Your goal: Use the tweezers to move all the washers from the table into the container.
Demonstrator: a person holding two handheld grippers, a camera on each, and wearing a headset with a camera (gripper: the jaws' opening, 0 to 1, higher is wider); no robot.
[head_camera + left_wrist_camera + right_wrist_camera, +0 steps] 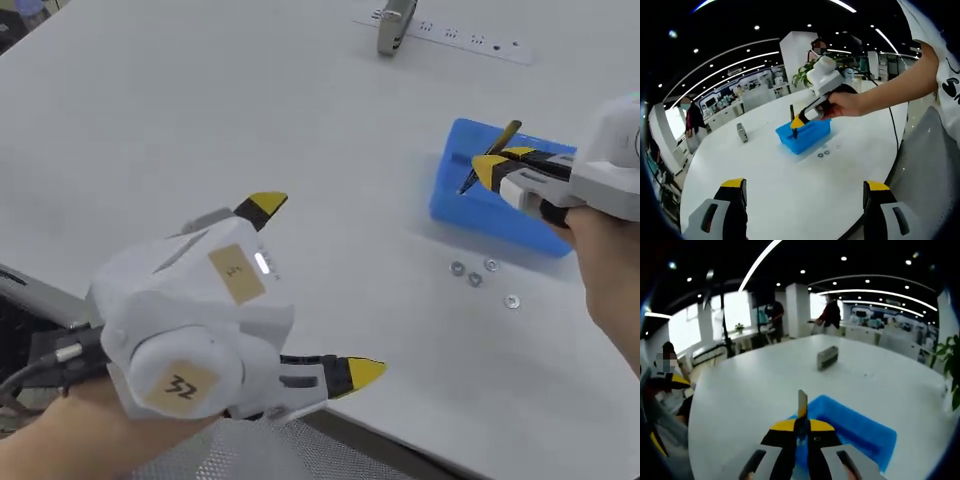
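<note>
Several small metal washers (476,279) lie on the white table just in front of the blue container (478,212). My right gripper (492,166) is shut on the black-and-gold tweezers (487,160), whose tip points down over the container's near-left part. From the left gripper view, the tweezers (792,122) hang over the blue container (812,135), with the washers (823,152) beside it. My left gripper (312,290) is open and holds nothing, low at the table's near edge. In the right gripper view the tweezers (802,405) stick out of the shut jaws above the container (857,429).
A white power strip (455,36) and a small grey metal block (393,24) lie at the far side of the table (250,110). The block (827,357) stands beyond the container. People stand in the room behind.
</note>
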